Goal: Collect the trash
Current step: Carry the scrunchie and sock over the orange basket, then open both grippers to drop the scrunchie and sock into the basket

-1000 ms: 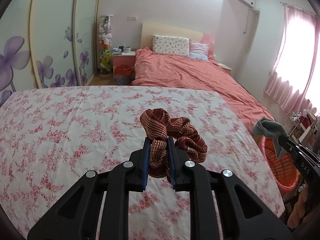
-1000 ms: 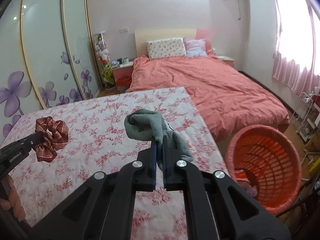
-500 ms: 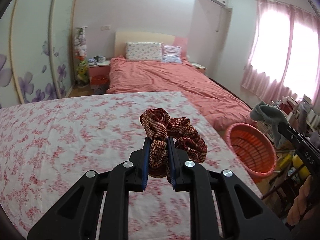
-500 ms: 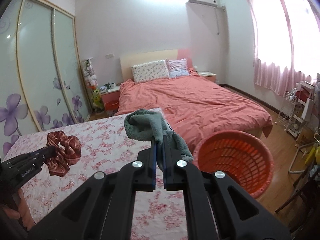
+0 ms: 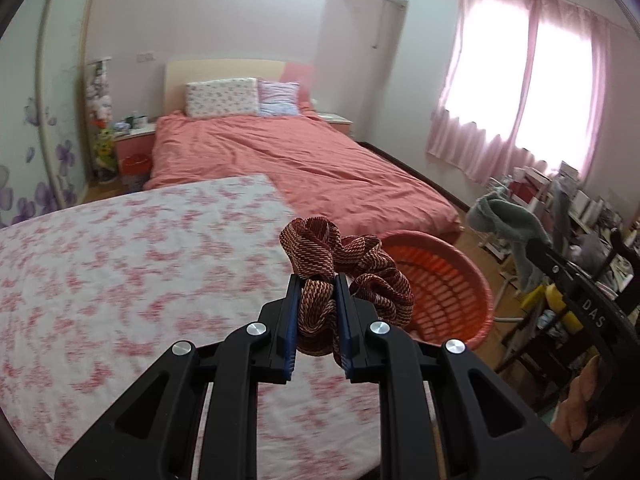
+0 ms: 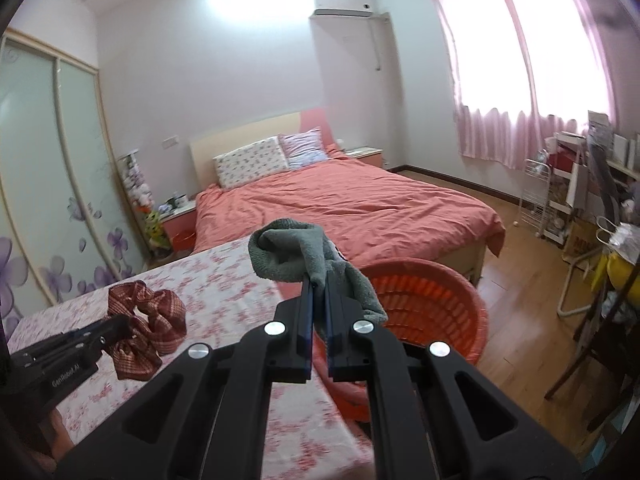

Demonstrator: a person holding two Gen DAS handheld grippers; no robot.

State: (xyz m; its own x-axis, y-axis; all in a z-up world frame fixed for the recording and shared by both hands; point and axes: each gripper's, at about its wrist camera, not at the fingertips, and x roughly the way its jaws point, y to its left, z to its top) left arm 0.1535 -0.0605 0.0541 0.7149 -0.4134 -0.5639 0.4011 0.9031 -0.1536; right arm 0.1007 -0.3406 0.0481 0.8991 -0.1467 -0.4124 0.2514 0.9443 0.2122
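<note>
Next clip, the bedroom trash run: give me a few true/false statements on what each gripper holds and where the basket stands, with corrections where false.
1. The left gripper is shut on the red scrunchie. True.
2. The right gripper is open and holds nothing. False: its fingers are shut on the grey sock.
3. The orange basket stands on the floral tablecloth. False: it stands off the table's edge, lower, between table and bed.
4. The scrunchie is lifted clear of the cloth. True.
5. The sock already lies in the basket. False: it hangs from the right gripper.
</note>
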